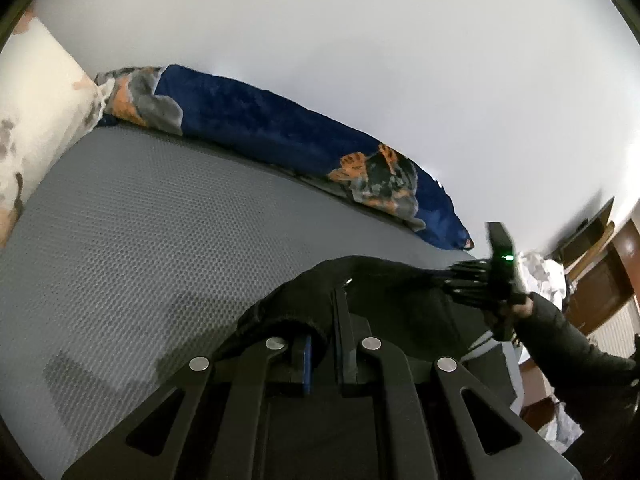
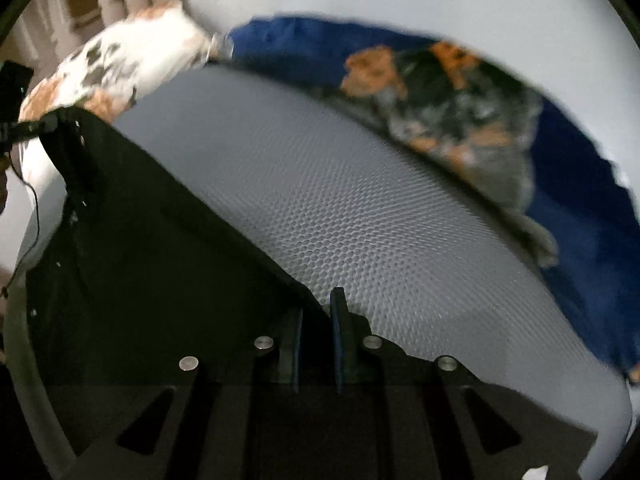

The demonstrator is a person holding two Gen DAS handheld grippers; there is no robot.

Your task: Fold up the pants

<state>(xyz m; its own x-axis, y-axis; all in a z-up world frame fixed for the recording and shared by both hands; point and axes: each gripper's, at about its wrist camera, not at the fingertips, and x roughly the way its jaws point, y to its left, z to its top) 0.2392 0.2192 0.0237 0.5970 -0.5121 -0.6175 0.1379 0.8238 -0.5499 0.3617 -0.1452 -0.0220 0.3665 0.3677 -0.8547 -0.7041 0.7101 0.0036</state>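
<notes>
Black pants (image 1: pixel 384 296) lie on the grey mattress (image 1: pixel 140 240). My left gripper (image 1: pixel 324 320) is shut on a bunched edge of them, raised a little off the bed. At the right of the left wrist view, my right gripper (image 1: pixel 454 280), held by a hand (image 1: pixel 522 308), pinches the other end. In the right wrist view the pants (image 2: pixel 152 248) stretch as a taut dark sheet from the left gripper (image 2: pixel 44 126) at top left down to my right gripper (image 2: pixel 316 328), whose jaws stand close together on the fabric's edge.
A blue blanket (image 1: pixel 280 136) with orange and grey print lies along the white wall at the bed's far side. A white patterned pillow (image 1: pixel 36 120) sits at the head. Wooden furniture (image 1: pixel 600 280) stands beyond the bed's right end. A cable (image 2: pixel 28 216) hangs at the left.
</notes>
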